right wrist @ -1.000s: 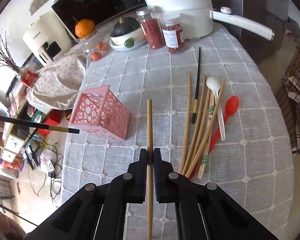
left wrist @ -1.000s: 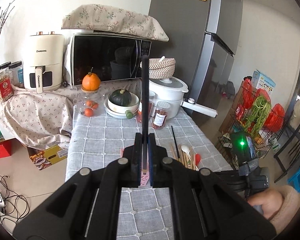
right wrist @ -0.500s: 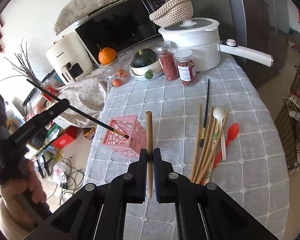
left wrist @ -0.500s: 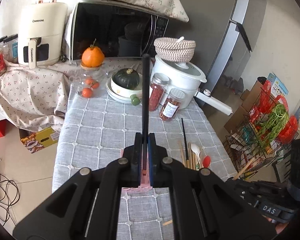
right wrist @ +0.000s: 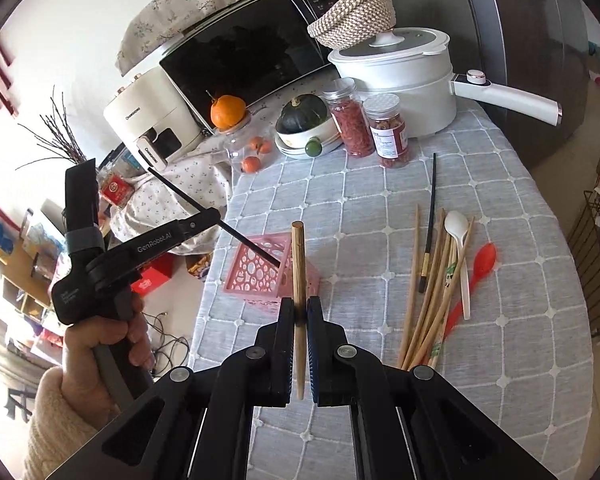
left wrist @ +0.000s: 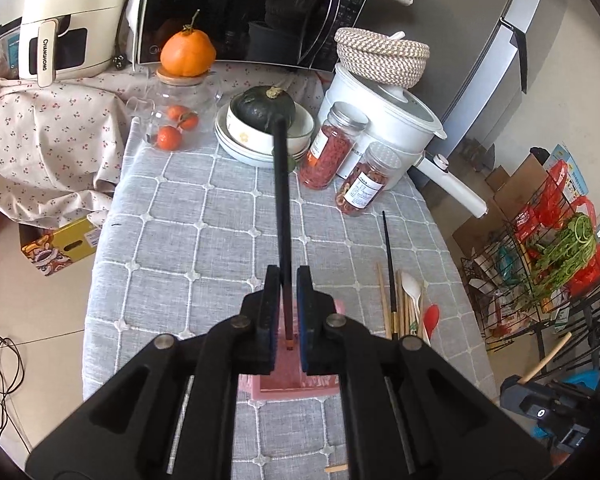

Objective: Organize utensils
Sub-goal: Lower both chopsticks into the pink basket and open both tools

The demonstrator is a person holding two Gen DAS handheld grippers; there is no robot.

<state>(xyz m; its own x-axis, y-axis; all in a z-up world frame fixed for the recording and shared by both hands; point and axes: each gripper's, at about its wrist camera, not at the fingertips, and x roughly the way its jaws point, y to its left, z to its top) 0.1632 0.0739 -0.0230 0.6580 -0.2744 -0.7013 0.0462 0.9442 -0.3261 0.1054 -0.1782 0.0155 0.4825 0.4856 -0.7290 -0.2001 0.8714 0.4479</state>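
My left gripper [left wrist: 288,276] is shut on a black chopstick [left wrist: 281,200] that points away over the table. In the right wrist view the left gripper [right wrist: 208,216] tilts this chopstick [right wrist: 224,228] down, with its lower tip at the open top of the pink perforated basket [right wrist: 256,280]. My right gripper [right wrist: 300,304] is shut on a wooden chopstick [right wrist: 299,256], held above the table beside the basket. To the right lie several wooden chopsticks [right wrist: 432,304], another black chopstick [right wrist: 430,220], a white spoon [right wrist: 458,232] and a red spoon [right wrist: 480,264].
At the back of the grey checked tablecloth [right wrist: 360,208] stand a white pot [right wrist: 404,80], two jars [right wrist: 352,124], a bowl with a dark squash [right wrist: 304,114] and a glass jar with oranges [left wrist: 176,120]. A microwave [left wrist: 240,12] and an air fryer [left wrist: 60,28] are behind.
My left gripper has come in and down toward the pink basket, bringing the black chopstick's tip to its opening. My right gripper has risen a little with the wooden chopstick.
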